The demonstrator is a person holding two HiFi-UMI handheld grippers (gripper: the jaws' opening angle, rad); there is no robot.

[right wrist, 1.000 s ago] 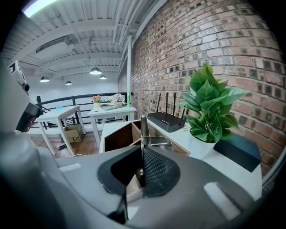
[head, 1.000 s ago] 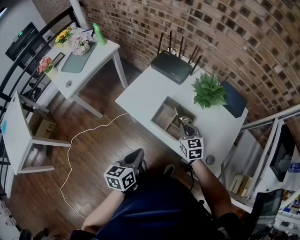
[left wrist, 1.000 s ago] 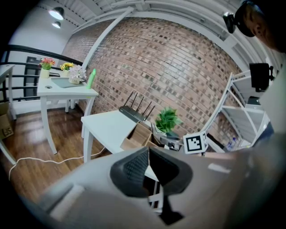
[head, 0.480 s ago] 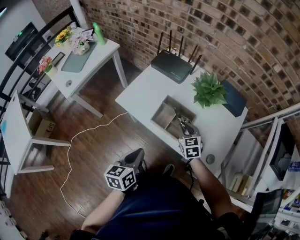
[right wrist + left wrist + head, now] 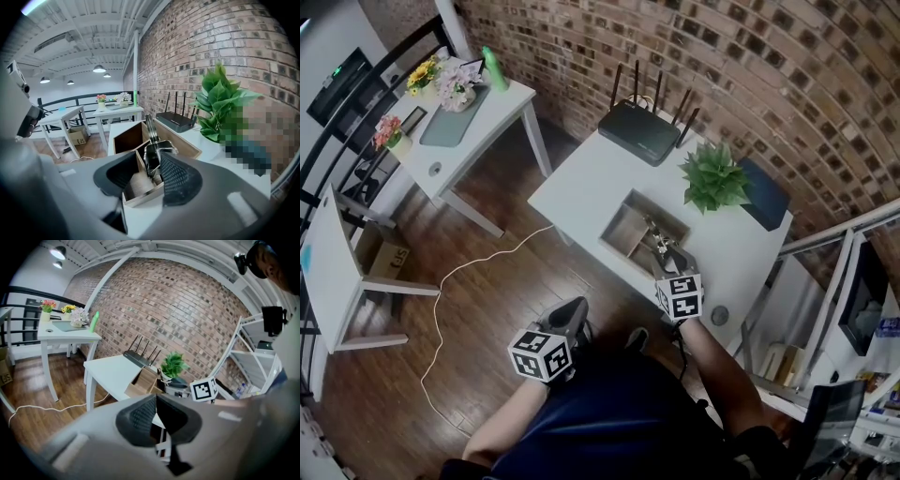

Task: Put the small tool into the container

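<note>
The small metal tool (image 5: 154,151) stands upright in the near compartment of the wooden container (image 5: 183,141) on the white table (image 5: 581,183). My right gripper (image 5: 150,180) hangs over that compartment. Its jaws have just been opening and now stand open; the tool is between them, close to the right pad, and no pad presses on it. The head view shows the tool (image 5: 658,241) in the container (image 5: 623,214) just beyond the right gripper (image 5: 669,260). My left gripper (image 5: 573,310) is shut on nothing, held low over the floor, short of the table's near side.
A black router (image 5: 637,131), a potted plant (image 5: 712,178) and a dark flat pad (image 5: 764,197) sit behind the container. A second white table (image 5: 478,117) with flowers stands far left. A white cable (image 5: 478,267) lies on the wooden floor.
The right gripper's jaws have gone from shut on the tool to open, leaving the tool standing in the container. The left gripper has not moved.
</note>
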